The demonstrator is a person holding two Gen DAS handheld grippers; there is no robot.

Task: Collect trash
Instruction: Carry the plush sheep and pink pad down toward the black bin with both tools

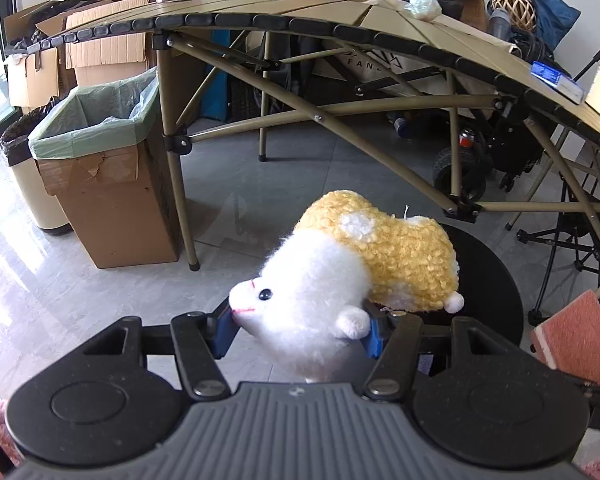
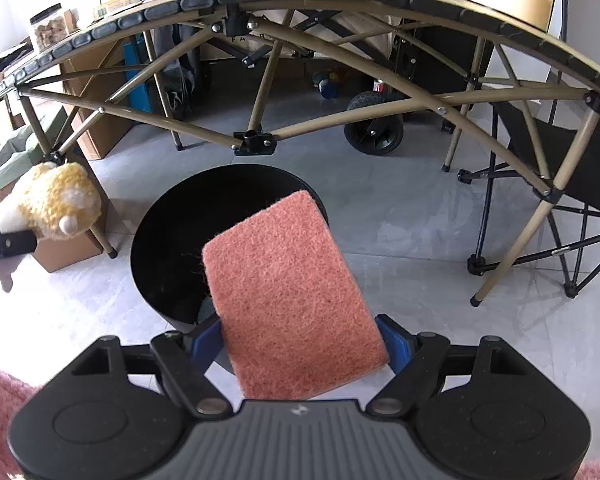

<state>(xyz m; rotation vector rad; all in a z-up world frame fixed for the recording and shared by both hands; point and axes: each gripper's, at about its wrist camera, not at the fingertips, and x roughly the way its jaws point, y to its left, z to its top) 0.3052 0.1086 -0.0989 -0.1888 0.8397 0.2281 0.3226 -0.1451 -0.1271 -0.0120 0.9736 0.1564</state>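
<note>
My left gripper [image 1: 298, 330] is shut on a white and yellow plush hamster [image 1: 352, 264], its blue pads pressing the white head end. The toy hangs above the rim of a round black bin [image 1: 496, 304] on the floor. In the right wrist view my right gripper [image 2: 306, 344] is shut on a pink scouring sponge [image 2: 288, 292], held flat and tilted over the open mouth of the black bin [image 2: 160, 248]. The plush hamster [image 2: 56, 204] shows at the left edge there, and the sponge [image 1: 576, 344] shows at the right edge of the left wrist view.
A folding camping table [image 1: 340, 12] loaded with boxes and a jar stands behind the bin. A cardboard box lined with a green bag [image 1: 100, 152] sits at its left leg, beside a cream pedal bin [image 1: 28, 184]. A wheeled cart [image 2: 376, 128] and a folding chair [image 2: 560, 184] stand further back.
</note>
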